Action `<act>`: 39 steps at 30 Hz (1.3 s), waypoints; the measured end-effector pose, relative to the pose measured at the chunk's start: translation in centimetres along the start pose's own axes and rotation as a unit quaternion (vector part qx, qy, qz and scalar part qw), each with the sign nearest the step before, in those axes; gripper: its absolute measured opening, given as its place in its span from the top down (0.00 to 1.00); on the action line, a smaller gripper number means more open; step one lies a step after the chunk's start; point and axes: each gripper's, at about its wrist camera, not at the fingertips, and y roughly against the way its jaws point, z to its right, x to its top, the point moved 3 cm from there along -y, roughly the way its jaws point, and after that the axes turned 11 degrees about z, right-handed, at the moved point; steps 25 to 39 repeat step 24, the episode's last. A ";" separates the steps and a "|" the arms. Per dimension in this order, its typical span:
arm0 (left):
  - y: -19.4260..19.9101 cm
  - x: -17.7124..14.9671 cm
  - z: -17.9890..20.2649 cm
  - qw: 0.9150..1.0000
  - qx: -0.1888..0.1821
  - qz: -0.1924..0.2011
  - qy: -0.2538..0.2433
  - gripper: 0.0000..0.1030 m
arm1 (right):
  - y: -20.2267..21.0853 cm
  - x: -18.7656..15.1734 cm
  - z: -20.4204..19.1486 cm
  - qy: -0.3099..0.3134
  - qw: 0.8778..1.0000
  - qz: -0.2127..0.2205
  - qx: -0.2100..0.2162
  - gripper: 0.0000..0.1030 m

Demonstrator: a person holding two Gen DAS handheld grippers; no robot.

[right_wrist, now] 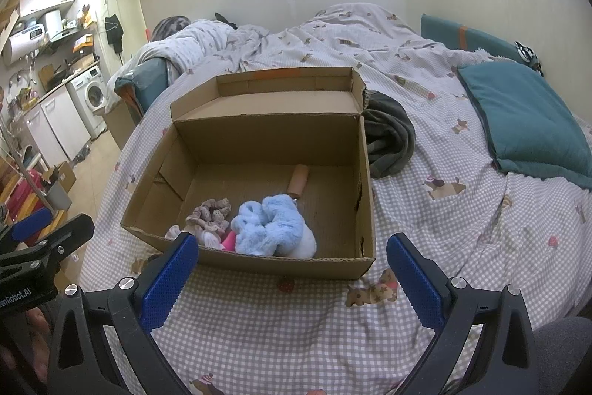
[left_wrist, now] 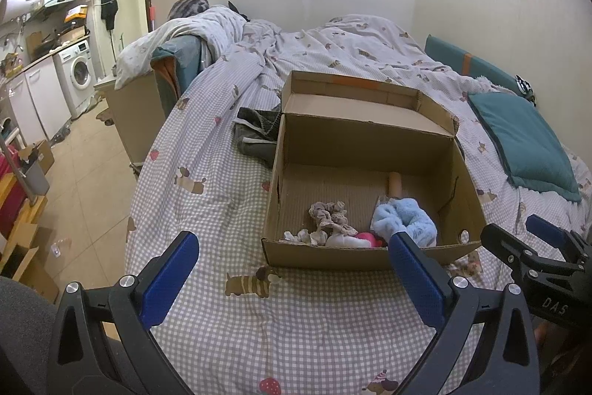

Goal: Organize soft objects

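Note:
An open cardboard box (left_wrist: 370, 143) (right_wrist: 273, 139) stands on the bed. Inside lie a fluffy light-blue soft item (left_wrist: 407, 221) (right_wrist: 270, 221), a beige scrunchie (left_wrist: 329, 215) (right_wrist: 211, 213), a pink item (left_wrist: 364, 238) (right_wrist: 229, 241), small white pieces (left_wrist: 296, 236) and a brown tube (left_wrist: 395, 182) (right_wrist: 298, 182). My left gripper (left_wrist: 292, 269) is open and empty, just short of the box's near wall. My right gripper (right_wrist: 288, 269) is open and empty, also short of the near wall. Each gripper shows at the edge of the other's view.
A dark grey garment (left_wrist: 257, 132) (right_wrist: 388, 139) lies on the bed behind the box. A teal pillow (left_wrist: 525, 139) (right_wrist: 529, 121) lies at the right. The checked bedcover (left_wrist: 296, 332) is rumpled toward the wall. The bed edge and floor with boxes (left_wrist: 33, 247) are at the left.

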 end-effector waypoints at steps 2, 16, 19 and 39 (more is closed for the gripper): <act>0.0 0.0 0.0 1.000 0.000 0.000 0.000 0.01 | 0.0 0.0 0.1 0.000 1.000 0.000 0.000 0.00; 0.0 -0.1 0.0 1.000 0.000 -0.002 0.000 0.01 | 0.0 0.1 -0.1 0.001 1.000 0.000 0.000 0.00; 0.0 -0.1 -0.1 1.000 0.000 -0.002 0.001 0.01 | 0.0 0.1 0.0 0.001 1.000 0.001 0.000 0.00; -0.1 -0.2 0.0 1.000 -0.003 -0.004 0.001 0.01 | 0.0 0.2 -0.1 0.000 1.000 0.001 0.001 0.00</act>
